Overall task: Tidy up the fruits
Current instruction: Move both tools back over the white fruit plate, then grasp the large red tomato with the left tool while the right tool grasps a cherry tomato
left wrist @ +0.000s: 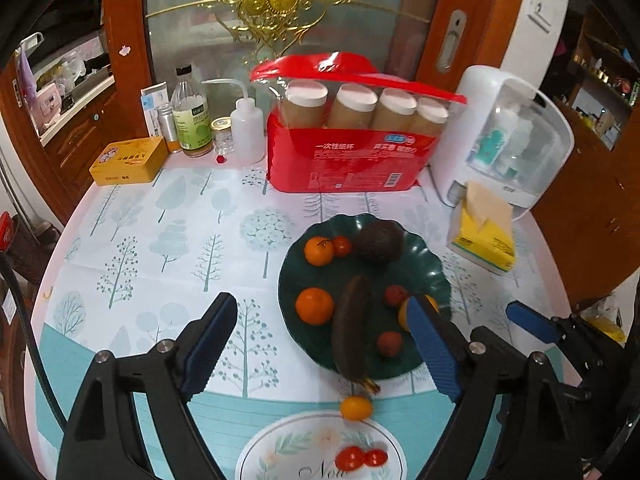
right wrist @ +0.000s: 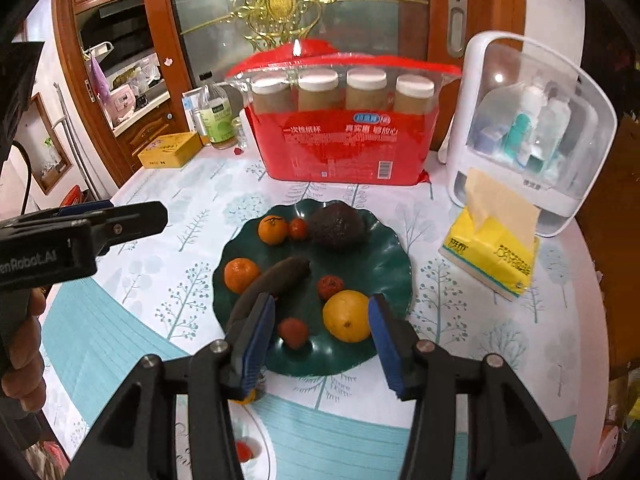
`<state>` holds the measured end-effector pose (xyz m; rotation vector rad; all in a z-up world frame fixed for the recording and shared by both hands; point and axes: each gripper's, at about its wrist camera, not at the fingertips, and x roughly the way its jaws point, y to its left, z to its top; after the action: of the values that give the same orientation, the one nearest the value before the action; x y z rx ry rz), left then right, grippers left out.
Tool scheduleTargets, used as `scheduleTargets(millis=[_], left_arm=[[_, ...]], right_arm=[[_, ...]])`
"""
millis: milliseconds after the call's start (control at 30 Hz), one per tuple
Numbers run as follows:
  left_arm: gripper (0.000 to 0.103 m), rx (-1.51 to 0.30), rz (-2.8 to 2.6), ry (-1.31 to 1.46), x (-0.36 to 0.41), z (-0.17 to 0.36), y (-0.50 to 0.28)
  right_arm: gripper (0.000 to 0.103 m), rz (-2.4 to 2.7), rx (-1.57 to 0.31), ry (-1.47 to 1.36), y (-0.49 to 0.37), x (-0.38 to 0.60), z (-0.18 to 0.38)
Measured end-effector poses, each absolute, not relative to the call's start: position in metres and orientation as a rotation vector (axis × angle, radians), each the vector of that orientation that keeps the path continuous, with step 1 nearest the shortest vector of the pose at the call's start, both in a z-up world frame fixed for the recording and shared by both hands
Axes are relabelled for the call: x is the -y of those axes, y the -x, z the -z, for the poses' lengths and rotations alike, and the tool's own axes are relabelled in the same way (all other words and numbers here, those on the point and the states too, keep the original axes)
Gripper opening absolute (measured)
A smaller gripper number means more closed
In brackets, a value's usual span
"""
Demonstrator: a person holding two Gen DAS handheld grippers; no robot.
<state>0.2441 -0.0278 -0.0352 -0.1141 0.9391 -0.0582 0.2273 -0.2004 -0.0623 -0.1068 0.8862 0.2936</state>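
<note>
Both claws hover empty above the bench: the left claw (left wrist: 324,344) spread wide, the right claw (right wrist: 322,338) moderately apart. Nearest, two cherry tomatoes (left wrist: 360,458) and a small orange fruit (left wrist: 356,407) lie off the plate. Beyond, the dark green plate (left wrist: 424,276) holds a blackened banana (left wrist: 351,328), tangerines (left wrist: 315,306), an orange (right wrist: 346,316) and an avocado (left wrist: 379,241).

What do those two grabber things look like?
Both are black plastic. The left gripper and the right gripper each have two angular fingers with silver bolts and ridged blue pads. In the right view, the left gripper's side carries white lettering, and a hand wraps its black handle.
</note>
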Motion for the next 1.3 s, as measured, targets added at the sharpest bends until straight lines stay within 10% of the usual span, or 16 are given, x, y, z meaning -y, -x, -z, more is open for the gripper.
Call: scheduleTargets(millis=[567, 1300], left_arm=[[0.086, -0.896, 0.095, 0.061, 0.02, 0.018, -0.157], [0.084, -1.139, 0.192, -0.034, 0.032, 0.171, -0.117]], right_arm=[[0.049, -0.292, -0.834, 0.117, -0.149, 0.196, 0.033], [0.049, -0.425, -1.013, 0.257, -0.112, 0.174, 0.149]])
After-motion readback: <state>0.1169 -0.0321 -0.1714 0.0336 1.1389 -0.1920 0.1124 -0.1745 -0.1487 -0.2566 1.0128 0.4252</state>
